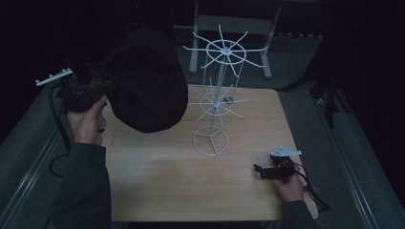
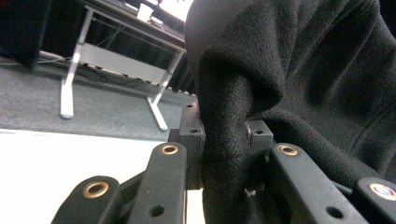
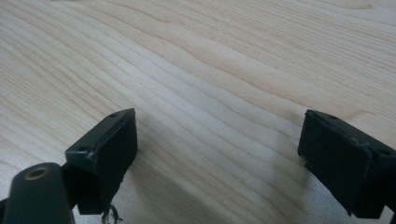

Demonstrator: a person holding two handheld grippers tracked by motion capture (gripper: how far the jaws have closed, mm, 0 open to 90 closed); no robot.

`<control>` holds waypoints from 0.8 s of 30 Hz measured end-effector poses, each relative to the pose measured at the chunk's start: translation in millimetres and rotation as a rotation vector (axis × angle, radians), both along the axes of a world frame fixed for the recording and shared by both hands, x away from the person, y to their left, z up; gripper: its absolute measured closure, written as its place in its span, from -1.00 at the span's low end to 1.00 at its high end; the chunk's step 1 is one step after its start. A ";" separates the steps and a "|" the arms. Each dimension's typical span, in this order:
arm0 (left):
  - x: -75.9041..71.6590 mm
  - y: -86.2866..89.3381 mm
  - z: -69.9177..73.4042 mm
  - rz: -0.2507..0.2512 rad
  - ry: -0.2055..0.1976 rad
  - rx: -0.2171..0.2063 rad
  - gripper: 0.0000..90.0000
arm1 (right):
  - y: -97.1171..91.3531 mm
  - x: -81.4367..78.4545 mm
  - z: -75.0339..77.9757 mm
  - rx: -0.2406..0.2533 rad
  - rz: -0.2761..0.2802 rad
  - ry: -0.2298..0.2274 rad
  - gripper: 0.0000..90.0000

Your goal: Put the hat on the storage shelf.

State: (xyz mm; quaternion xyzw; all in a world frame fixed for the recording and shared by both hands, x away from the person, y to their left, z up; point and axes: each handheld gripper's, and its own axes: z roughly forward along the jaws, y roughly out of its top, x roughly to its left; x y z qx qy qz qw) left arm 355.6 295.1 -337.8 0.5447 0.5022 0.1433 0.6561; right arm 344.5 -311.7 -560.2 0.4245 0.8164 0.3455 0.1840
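A black knitted hat hangs in the air at the left of the wooden table, held up by my left gripper. In the left gripper view, its jaws are shut on a bunched fold of the hat. To the right of the hat stands a white wire rack with two tiers of radial hooks. My right gripper rests low on the table near the front right corner. Its jaws stand open over bare wood in the right gripper view.
Beyond the table a grey metal frame stands on the dark floor. A black cable trails from the right gripper over the table's right edge. Another cable hangs from the left gripper.
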 end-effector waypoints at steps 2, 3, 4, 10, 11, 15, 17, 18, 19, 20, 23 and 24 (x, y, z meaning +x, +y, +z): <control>0.1 -0.1 0.6 -0.003 -0.005 -0.007 0.69 | 0.0 0.0 0.0 0.000 0.000 0.000 -0.74; 0.0 -0.1 0.9 -0.005 -0.007 -0.007 0.69 | 0.0 0.0 0.0 0.000 0.000 0.000 -0.74; -0.1 0.1 1.1 -0.007 -0.009 -0.011 0.69 | 0.0 0.0 0.0 0.000 0.000 0.000 -0.74; -0.1 0.9 2.4 -0.014 -0.019 -0.034 0.69 | 0.0 0.0 0.0 0.000 0.000 0.000 -0.74; 0.0 0.8 2.6 -0.014 -0.021 -0.037 0.69 | 0.0 0.0 0.0 0.000 0.000 0.000 -0.74; 0.5 0.4 4.3 -0.014 -0.028 -0.049 0.69 | 0.0 0.0 0.0 0.000 0.000 0.000 -0.74; 0.6 0.2 5.0 -0.012 -0.029 -0.052 0.69 | 0.0 0.0 0.0 0.000 0.000 0.000 -0.74; 1.1 -0.2 6.0 -0.013 -0.032 -0.057 0.69 | 0.0 0.0 0.0 0.000 0.000 0.000 -0.74; 1.2 -0.4 6.7 -0.013 -0.032 -0.057 0.69 | 0.0 0.0 0.0 0.000 0.000 0.001 -0.74; 1.4 -0.7 7.5 -0.013 -0.033 -0.060 0.69 | 0.0 0.0 0.0 0.000 0.000 0.000 -0.74; 1.9 -1.3 8.8 -0.013 -0.037 -0.063 0.68 | 0.0 0.0 0.0 0.000 0.000 0.000 -0.74; 2.8 -1.6 9.8 -0.013 -0.040 -0.073 0.68 | 0.0 0.0 0.0 0.000 0.000 0.000 -0.74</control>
